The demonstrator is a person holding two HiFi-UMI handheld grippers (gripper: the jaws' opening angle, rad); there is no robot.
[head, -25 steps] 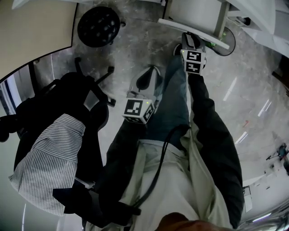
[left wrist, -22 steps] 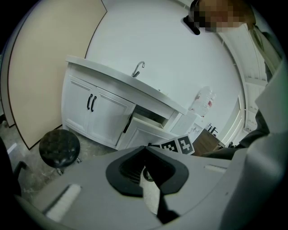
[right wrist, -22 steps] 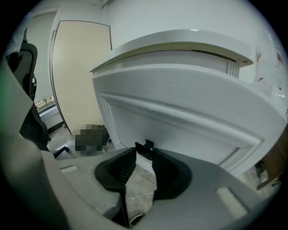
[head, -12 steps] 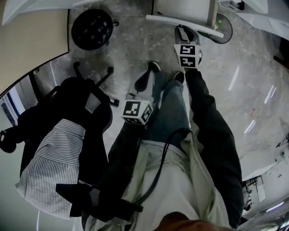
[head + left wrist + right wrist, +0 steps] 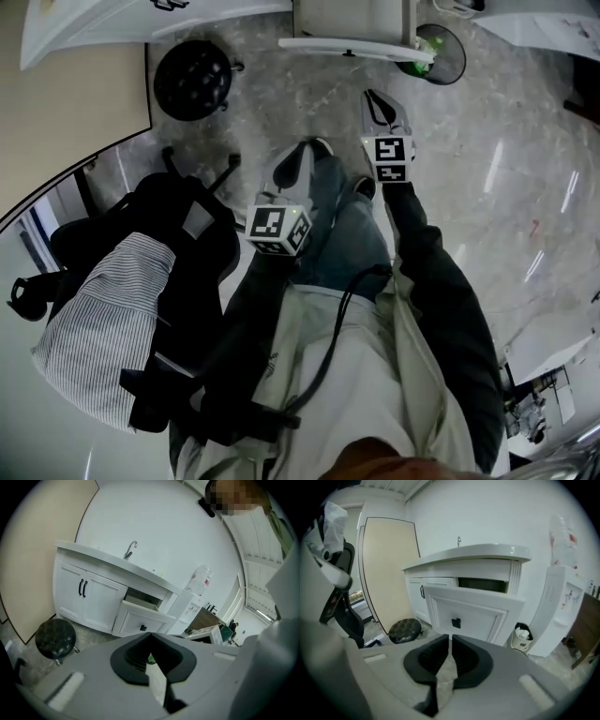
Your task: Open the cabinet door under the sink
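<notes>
Door (image 5: 461, 616) first: the white panel with the black knob (image 5: 456, 623) stands out from the cabinet front under the sink counter (image 5: 478, 552), with a dark gap showing behind its top edge. By my read the opening is done. It sits dead ahead in the right gripper view and along the top edge of the head view, well apart from both tools.

Right gripper (image 5: 450, 639) has just been closing its jaws, and they're drawn nearly together now, a hairline slit with nothing in it. Left gripper (image 5: 150, 637) has its tips pressed together too, also empty, and hangs low by the person's knee.

Out to the sides, the twin doors (image 5: 93, 592) with black handles are closed. A dark round stool (image 5: 404, 630) sits on the floor to the left, and a small bin (image 5: 520, 637) stuffed with paper is just beside the open panel's right.

Now the worries. With nobody holding that panel, it could drift back shut (hinges unseen, so that's a guess). A careless step or swing forward could knock it closed, or clip the bin.
</notes>
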